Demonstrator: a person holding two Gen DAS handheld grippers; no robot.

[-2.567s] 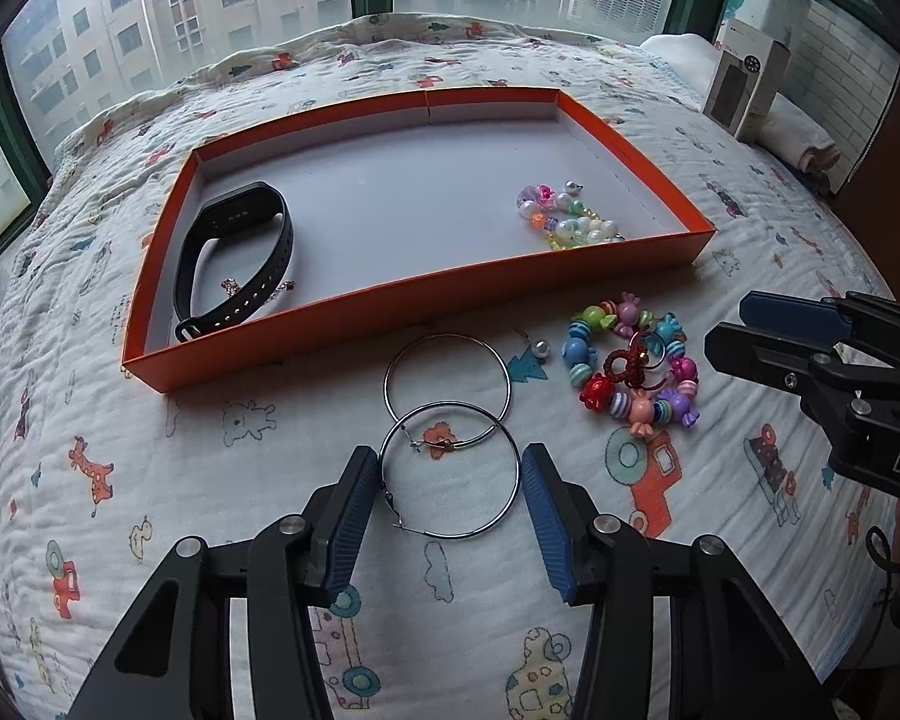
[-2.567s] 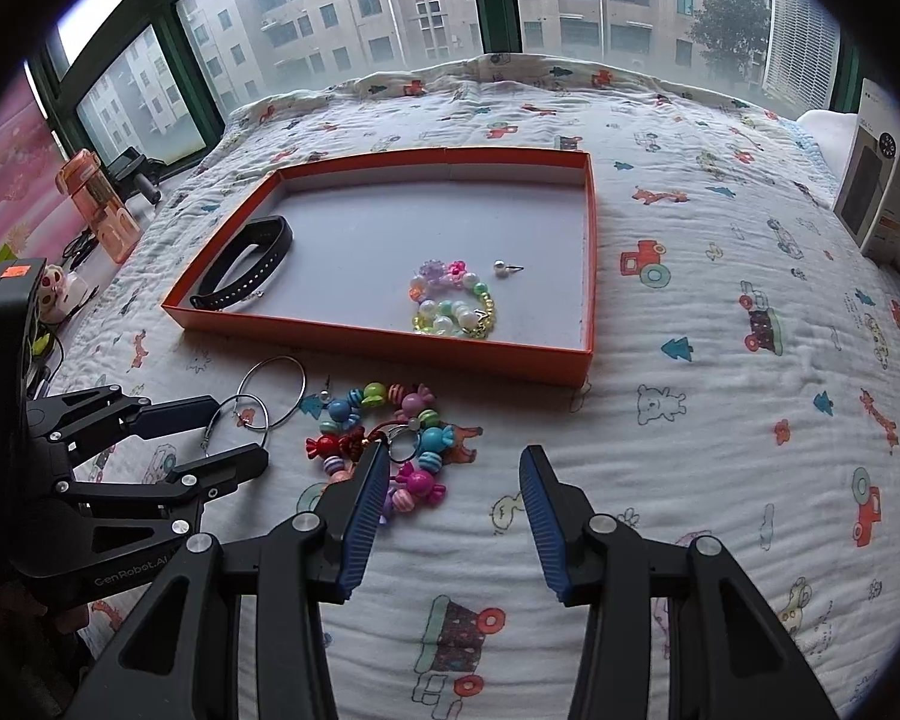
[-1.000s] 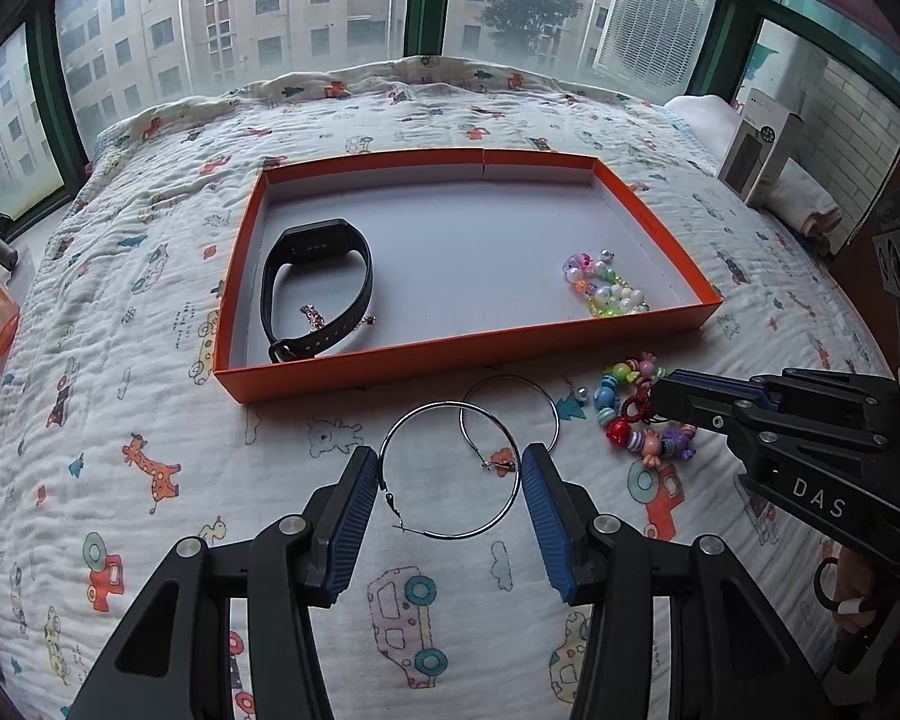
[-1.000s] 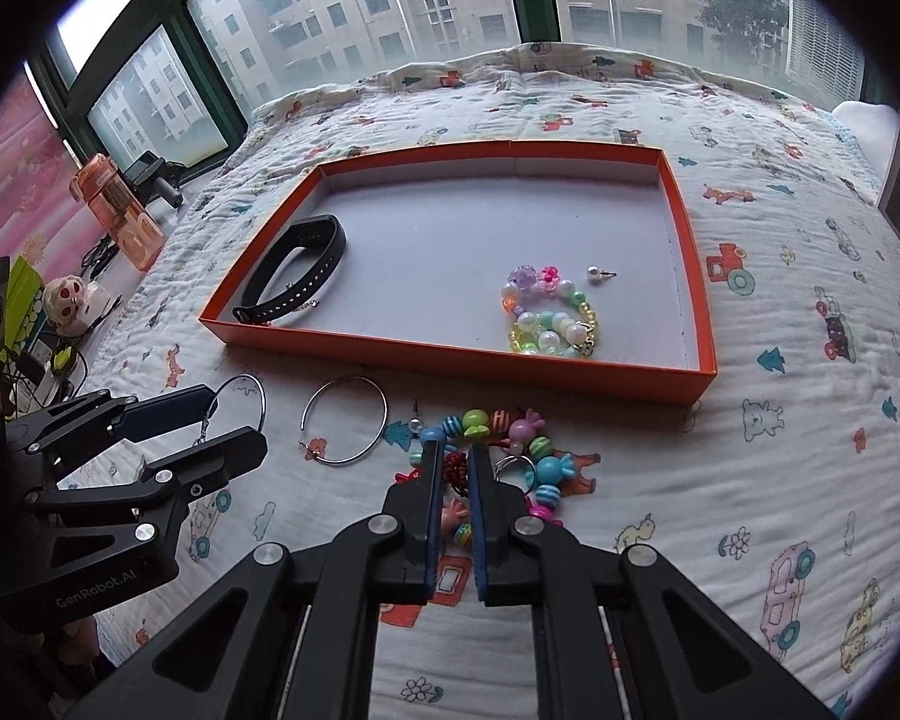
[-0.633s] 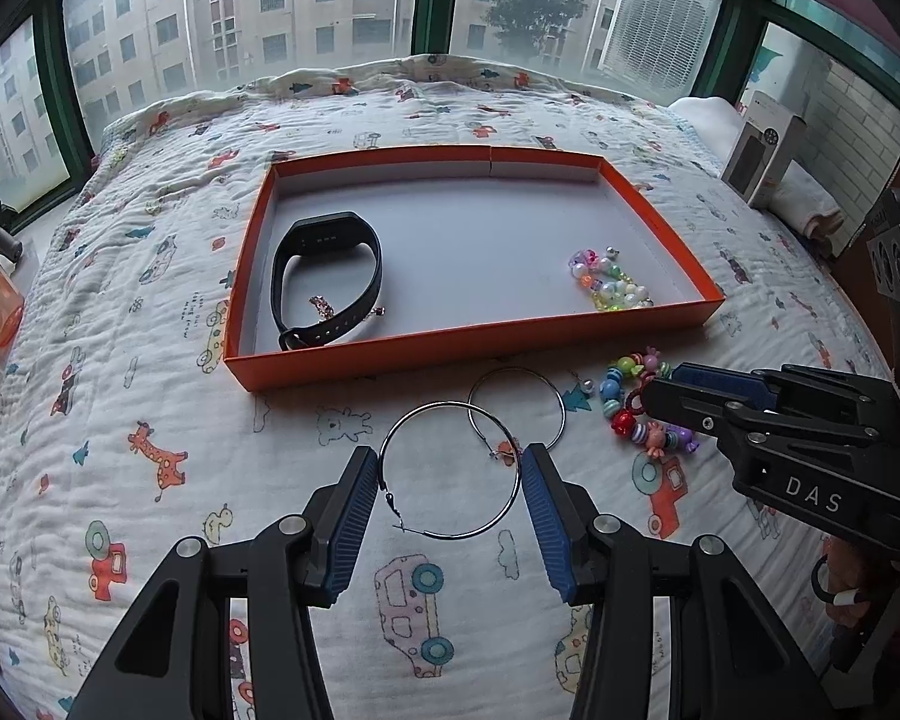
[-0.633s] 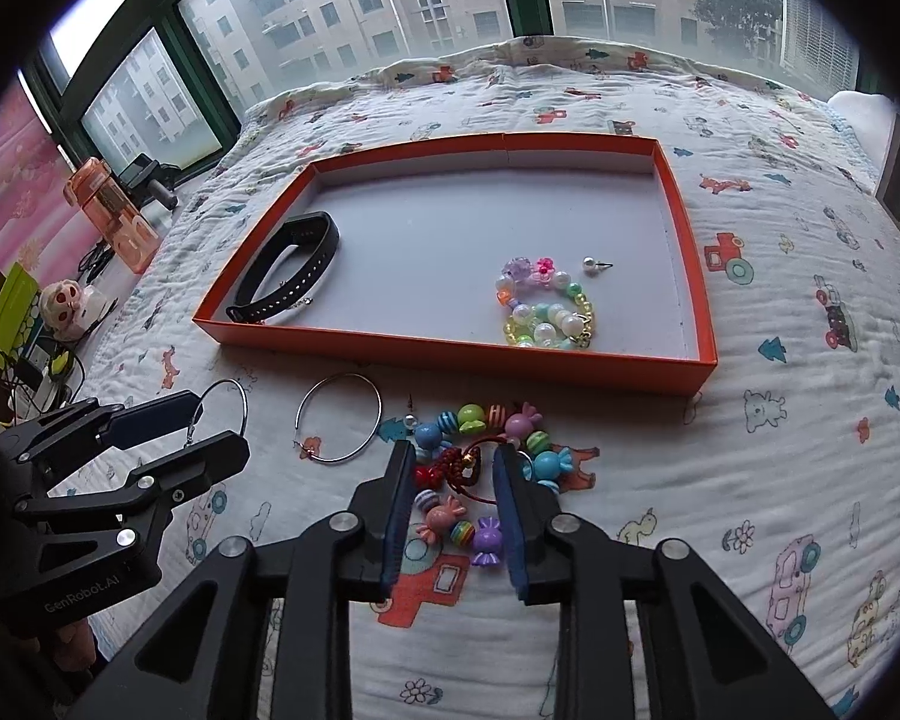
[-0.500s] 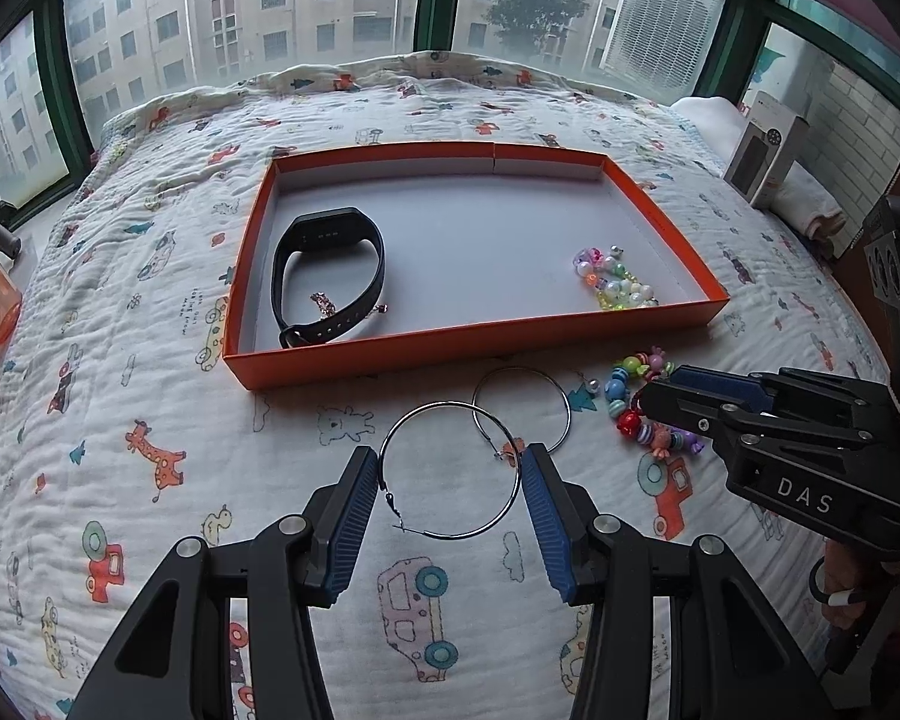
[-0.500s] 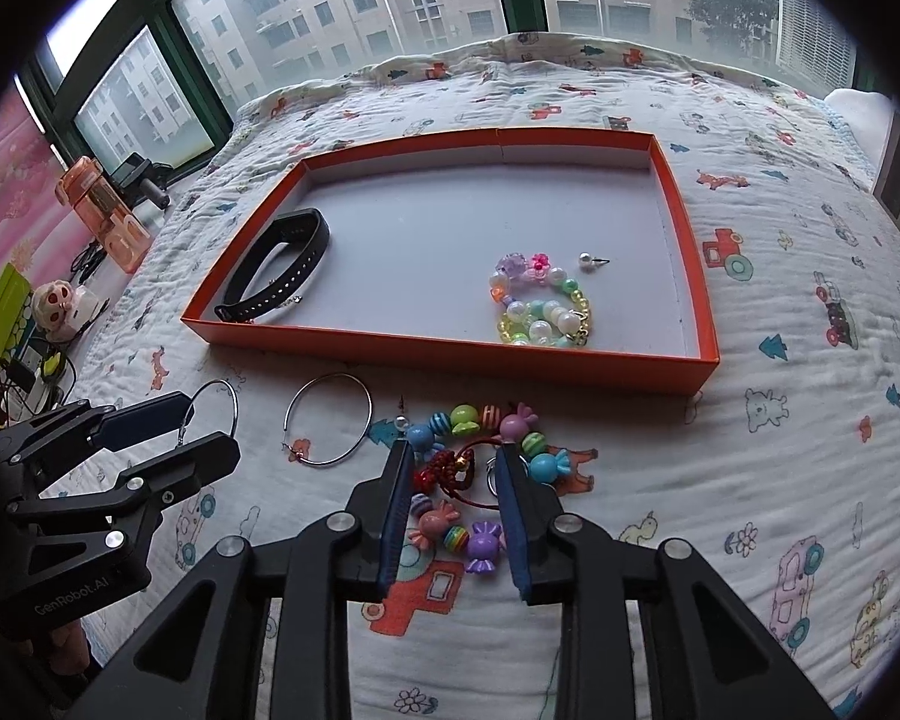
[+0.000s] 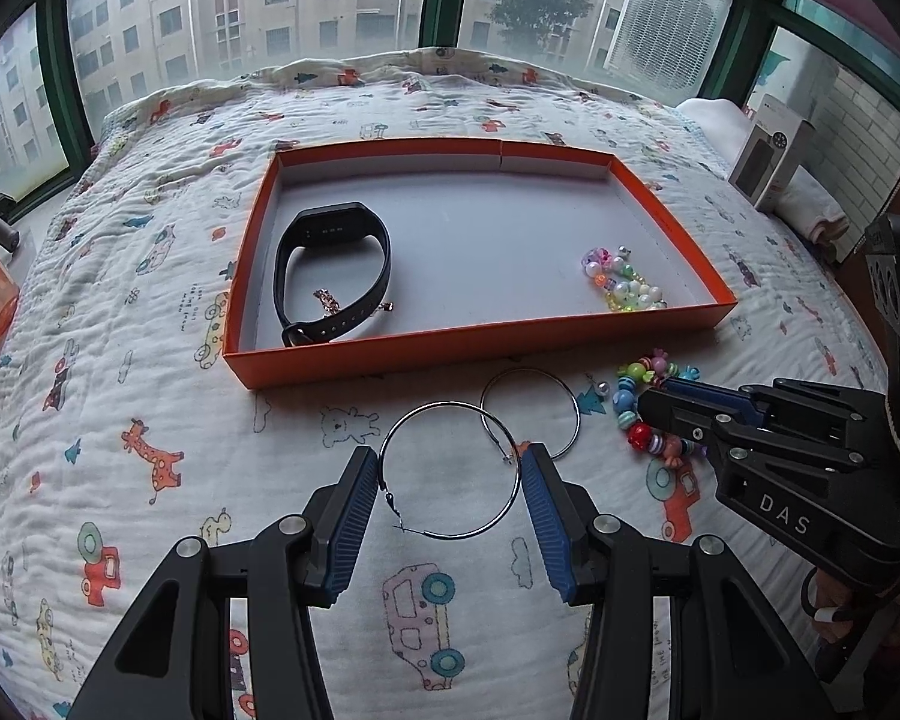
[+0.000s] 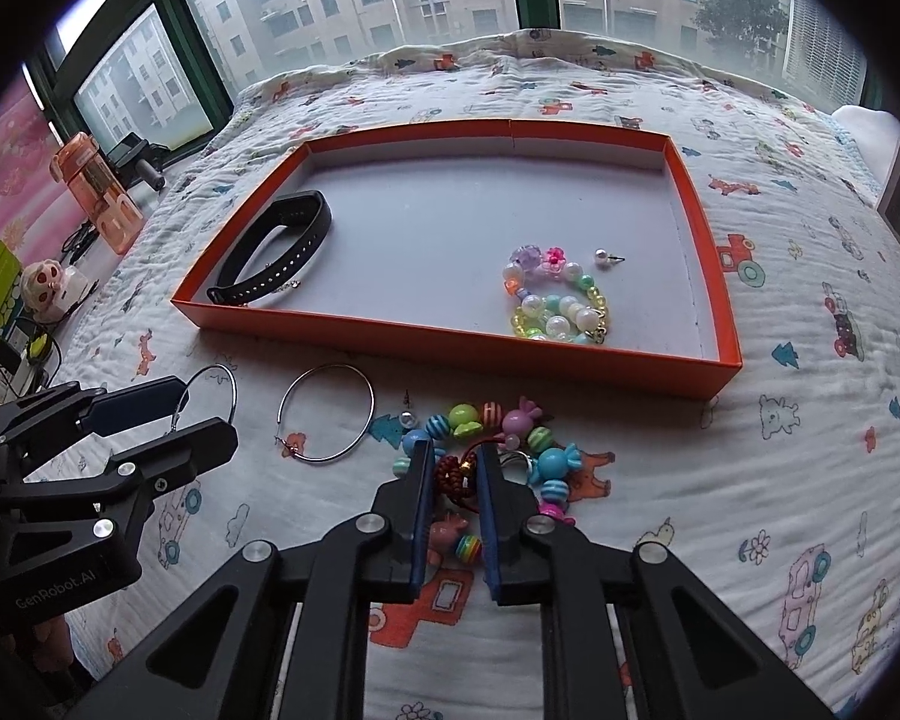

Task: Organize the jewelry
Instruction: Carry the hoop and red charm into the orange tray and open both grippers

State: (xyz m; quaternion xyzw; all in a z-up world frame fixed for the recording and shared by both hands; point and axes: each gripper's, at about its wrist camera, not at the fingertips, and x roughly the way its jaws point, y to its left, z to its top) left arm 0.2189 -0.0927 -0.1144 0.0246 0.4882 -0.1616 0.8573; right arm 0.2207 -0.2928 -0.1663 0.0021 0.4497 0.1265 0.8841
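Note:
An orange tray lies on the quilt and holds a black wristband, a pastel bead bracelet and a pearl stud. My left gripper is open around one silver hoop earring; the second hoop lies just beyond. My right gripper is narrowed around the red cord of a candy-bead bracelet on the quilt, jaws slightly apart. A loose pearl stud lies left of it.
An orange bottle, a small skull figure and cables lie off the bed's left edge. A white box stands on a folded towel at the far right. Windows run behind the bed.
My right gripper closed over the candy-bead bracelet, opened partly, and now narrows again on its red cord. My left gripper pulled back a little with the hoop between its open fingers.

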